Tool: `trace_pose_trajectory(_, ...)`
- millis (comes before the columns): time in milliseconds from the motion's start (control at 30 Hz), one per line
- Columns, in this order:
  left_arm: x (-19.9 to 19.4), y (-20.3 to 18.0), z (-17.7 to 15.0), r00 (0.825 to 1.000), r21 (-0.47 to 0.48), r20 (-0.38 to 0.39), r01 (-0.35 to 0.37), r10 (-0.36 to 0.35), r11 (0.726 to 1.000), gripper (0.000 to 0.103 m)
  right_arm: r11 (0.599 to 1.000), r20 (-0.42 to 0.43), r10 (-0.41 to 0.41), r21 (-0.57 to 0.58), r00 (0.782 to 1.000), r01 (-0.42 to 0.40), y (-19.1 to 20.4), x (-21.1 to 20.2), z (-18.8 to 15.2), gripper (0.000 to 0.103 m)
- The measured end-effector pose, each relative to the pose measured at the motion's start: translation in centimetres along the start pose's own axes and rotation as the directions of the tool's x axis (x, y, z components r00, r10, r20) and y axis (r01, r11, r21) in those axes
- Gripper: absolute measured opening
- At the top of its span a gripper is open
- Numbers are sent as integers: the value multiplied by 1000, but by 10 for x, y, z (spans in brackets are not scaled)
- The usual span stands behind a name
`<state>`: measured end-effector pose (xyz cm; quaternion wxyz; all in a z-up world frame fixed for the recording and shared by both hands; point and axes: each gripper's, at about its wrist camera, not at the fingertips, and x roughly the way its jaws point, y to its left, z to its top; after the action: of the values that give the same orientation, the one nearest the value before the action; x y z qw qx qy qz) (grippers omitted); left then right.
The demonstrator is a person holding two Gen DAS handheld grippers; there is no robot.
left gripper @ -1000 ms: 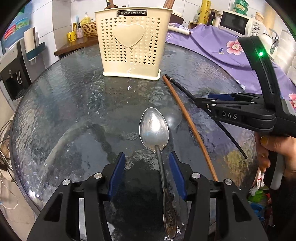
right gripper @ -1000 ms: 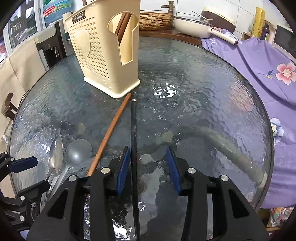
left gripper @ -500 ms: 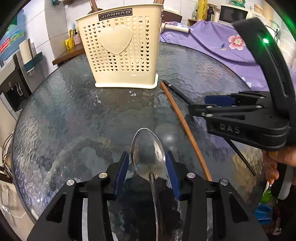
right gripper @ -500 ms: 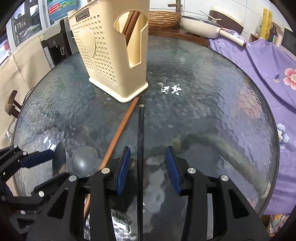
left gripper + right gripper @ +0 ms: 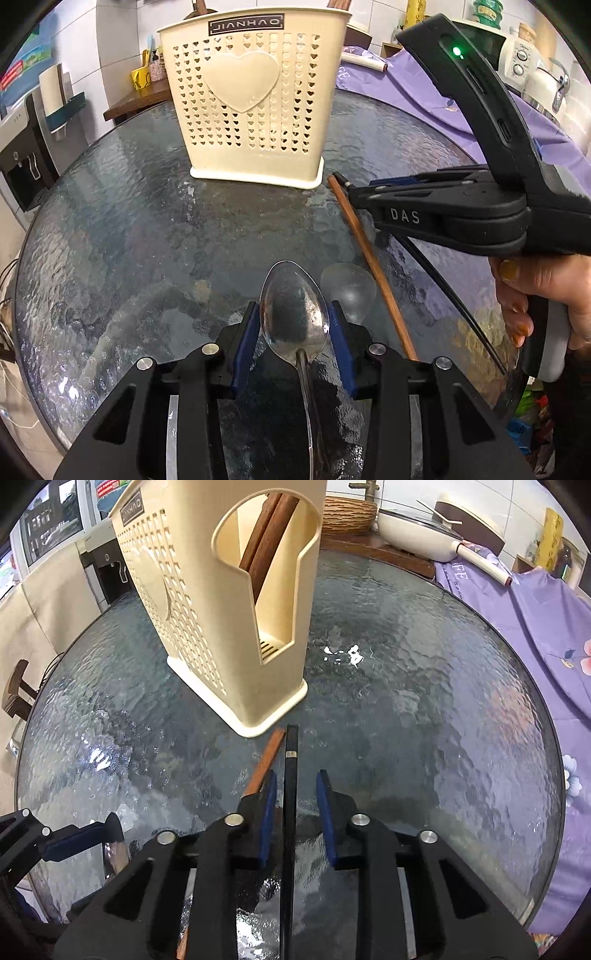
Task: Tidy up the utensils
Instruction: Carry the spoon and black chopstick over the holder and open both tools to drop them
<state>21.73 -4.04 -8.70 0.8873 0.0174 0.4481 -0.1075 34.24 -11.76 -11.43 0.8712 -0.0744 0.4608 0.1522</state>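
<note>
The left gripper [image 5: 293,332] has its blue pads tight against the bowl of the metal spoon [image 5: 293,314], pinching it near the table's near edge so it can be lifted toward the cream utensil holder [image 5: 255,99]. The right gripper [image 5: 295,808] straddles the black chopstick [image 5: 290,786]; its jaws are closing, with a gap visible on each side, so no pinch yet. The brown chopstick [image 5: 264,764] lies just outside its left pad, both tips pointing at the holder's base near the round glass table [image 5: 424,686] centre. Compared with a second ago, both grippers have slid forward along their utensils toward the holder, and the left pads, then spread beside the spoon's neck, now clamp its bowl.
</note>
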Motion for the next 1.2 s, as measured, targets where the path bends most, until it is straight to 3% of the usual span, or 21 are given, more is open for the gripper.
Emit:
trace_pose_trajectory(67,-3,3,3,1000,-13,20,12,-12,1000,37,1000,6,1,-9,1000,0,0,0,-1,9)
trace_pose_trajectory(233,-11,10,11,998,-34,66,28,-25,999,37,998,31,57,27,998,-58,-6,-3,-5,8)
trace_pose_trajectory(467,-34,18,18,988,-52,150,30,-22,998,37,996,153,70,35,986,-76,-14,-46,-7,8)
trace_pose_trajectory(833,-88,14,29,958,-32,285,31,-21,999,36,994,394,104,-6,913,-111,-21,-160,-14,8)
trace_pose_trajectory(967,-95,13,29,952,-34,304,47,-34,998,35,994,442,103,-17,891,-107,-28,-183,-15,8)
trace_pose_trajectory(1200,-102,14,31,947,-30,318,54,-42,998,35,993,473,114,-16,874,-121,-32,-196,-15,8)
